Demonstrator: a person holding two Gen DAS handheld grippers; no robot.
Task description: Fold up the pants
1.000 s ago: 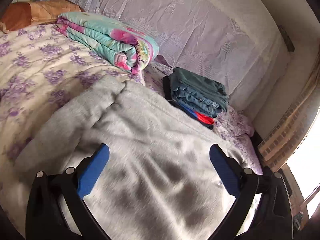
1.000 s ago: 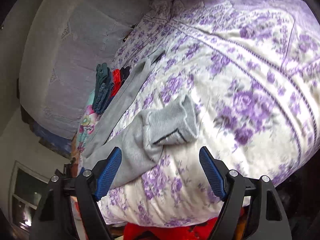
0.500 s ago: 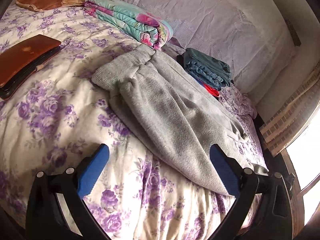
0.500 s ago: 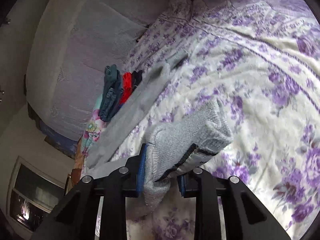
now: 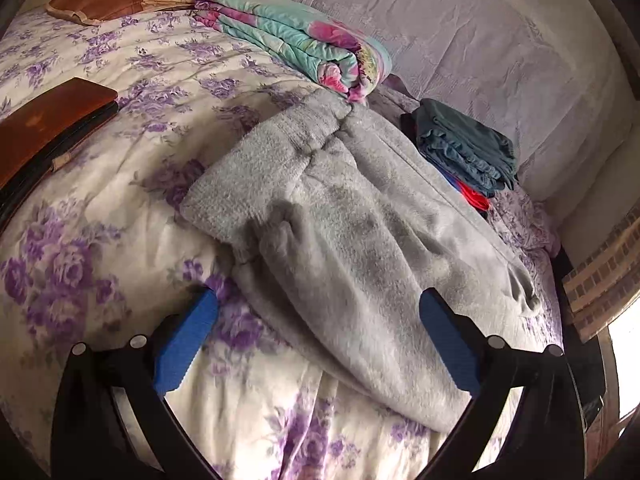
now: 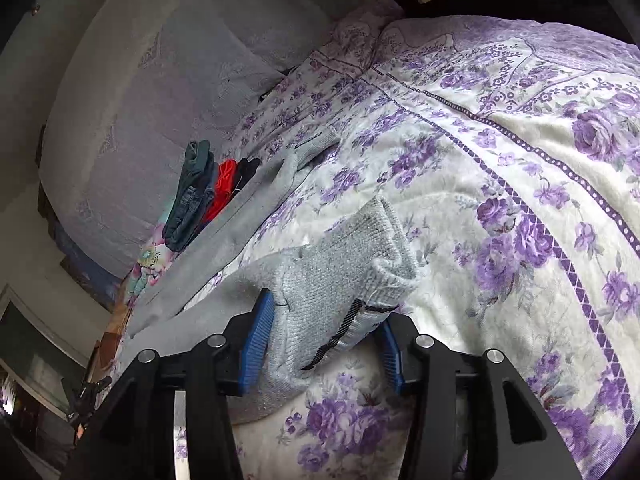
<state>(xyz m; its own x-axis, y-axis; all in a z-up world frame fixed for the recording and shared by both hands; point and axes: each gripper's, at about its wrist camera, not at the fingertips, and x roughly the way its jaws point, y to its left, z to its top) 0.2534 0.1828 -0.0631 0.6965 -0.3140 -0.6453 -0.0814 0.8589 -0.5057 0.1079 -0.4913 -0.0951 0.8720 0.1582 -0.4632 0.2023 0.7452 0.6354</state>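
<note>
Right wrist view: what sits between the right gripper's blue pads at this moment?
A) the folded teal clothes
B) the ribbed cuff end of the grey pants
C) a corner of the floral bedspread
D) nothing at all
B: the grey pants have their ribbed cuff lying between the pads of the right gripper, whose jaws have just been opening; the folded teal clothes lie far off by the headboard.

Grey pants [image 5: 360, 240]; white bedspread [image 5: 120, 184], purple roses.
</note>
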